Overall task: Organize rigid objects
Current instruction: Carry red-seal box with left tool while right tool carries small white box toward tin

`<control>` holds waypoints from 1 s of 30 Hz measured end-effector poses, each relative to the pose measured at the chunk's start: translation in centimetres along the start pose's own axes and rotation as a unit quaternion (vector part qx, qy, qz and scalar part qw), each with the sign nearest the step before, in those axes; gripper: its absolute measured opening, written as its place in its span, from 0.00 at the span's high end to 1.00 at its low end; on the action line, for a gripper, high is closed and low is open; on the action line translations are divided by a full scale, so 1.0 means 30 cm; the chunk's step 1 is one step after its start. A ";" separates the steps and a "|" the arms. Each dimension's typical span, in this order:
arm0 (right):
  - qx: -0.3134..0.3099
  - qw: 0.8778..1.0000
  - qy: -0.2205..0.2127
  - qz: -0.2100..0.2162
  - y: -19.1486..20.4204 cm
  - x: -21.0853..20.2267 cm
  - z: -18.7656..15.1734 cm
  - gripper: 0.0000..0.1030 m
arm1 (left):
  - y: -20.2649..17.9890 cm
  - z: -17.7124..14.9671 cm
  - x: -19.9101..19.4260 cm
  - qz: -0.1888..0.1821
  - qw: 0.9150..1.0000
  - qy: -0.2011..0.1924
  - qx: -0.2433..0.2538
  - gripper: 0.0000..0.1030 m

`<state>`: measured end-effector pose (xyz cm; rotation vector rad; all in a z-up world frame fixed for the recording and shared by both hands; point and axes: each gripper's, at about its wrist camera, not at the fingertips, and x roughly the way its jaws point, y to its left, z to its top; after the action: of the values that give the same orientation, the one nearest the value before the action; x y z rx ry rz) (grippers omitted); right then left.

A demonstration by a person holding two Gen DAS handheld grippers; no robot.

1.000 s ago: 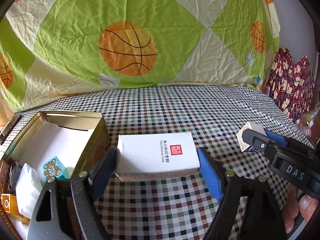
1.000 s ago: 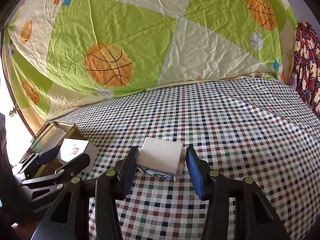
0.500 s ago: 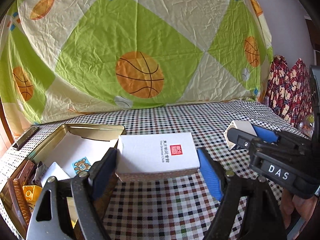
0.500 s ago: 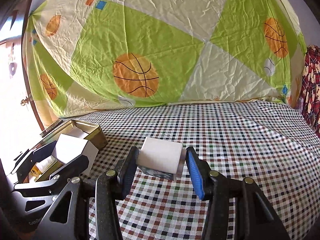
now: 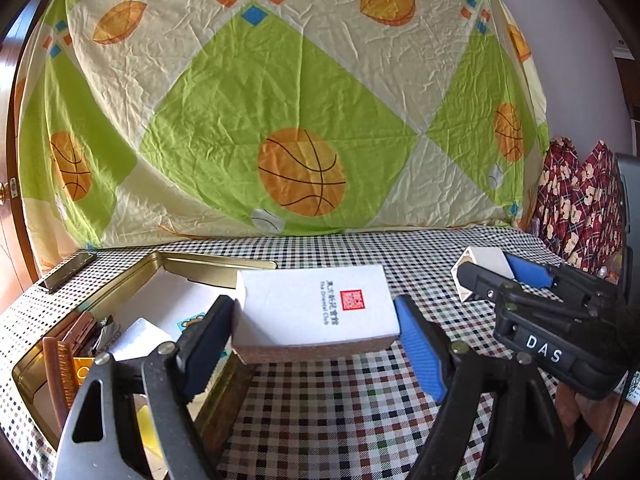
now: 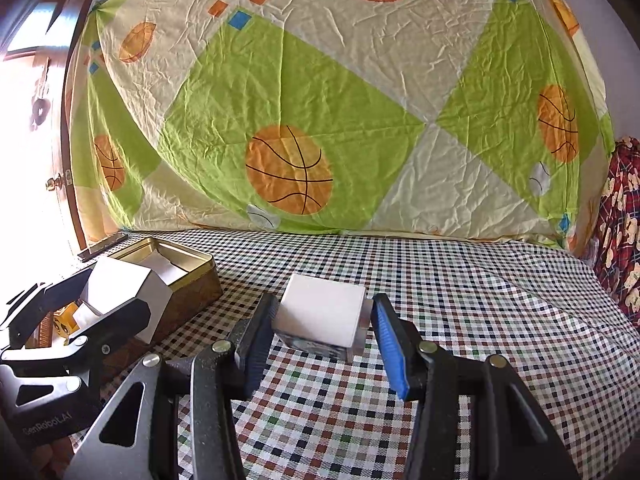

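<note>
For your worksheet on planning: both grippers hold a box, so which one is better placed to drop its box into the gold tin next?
Left: its white red-stamped box already overlaps the gold tin's rim.

Both views are bright with daylight; in the right wrist view a blown-out white patch (image 6: 28, 184) at the left edge marks where the light enters, washing out all detail there; soft shadows fall beneath the gripper arms onto the checked cloth (image 6: 460, 280); the fisheye lens bends the hanging sheet (image 5: 280, 100) into a dome and leaves dark vignetted corners; focus is sharp at centre, slightly soft toward the rims.
</note>
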<state>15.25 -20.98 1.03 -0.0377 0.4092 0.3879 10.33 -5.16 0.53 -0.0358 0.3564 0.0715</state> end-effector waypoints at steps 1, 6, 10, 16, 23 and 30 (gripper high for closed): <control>-0.001 1.000 -0.002 0.002 0.004 -0.005 -0.001 0.51 | 0.004 -0.001 -0.004 0.001 1.000 -0.002 -0.002 0.21; -0.011 1.000 -0.013 0.012 0.029 -0.025 -0.006 0.50 | 0.017 -0.005 -0.025 0.004 1.000 -0.009 -0.003 0.21; -0.014 1.000 -0.020 0.012 0.041 -0.038 -0.010 0.50 | 0.023 -0.005 -0.032 0.006 1.000 -0.011 -0.006 0.21; -0.019 0.999 -0.031 0.019 0.059 -0.058 -0.015 0.50 | 0.037 -0.008 -0.048 0.010 1.000 -0.020 -0.016 0.21; -0.024 0.998 -0.041 0.029 0.083 -0.080 -0.020 0.50 | 0.061 -0.011 -0.065 0.017 0.999 -0.028 -0.029 0.21; -0.030 0.998 -0.046 0.043 0.097 -0.089 -0.022 0.50 | 0.077 -0.015 -0.078 0.019 0.999 -0.031 -0.034 0.21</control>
<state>11.66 -19.31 1.60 -0.0602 0.3091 0.4851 7.81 -3.02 0.87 -0.0931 0.2933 0.1211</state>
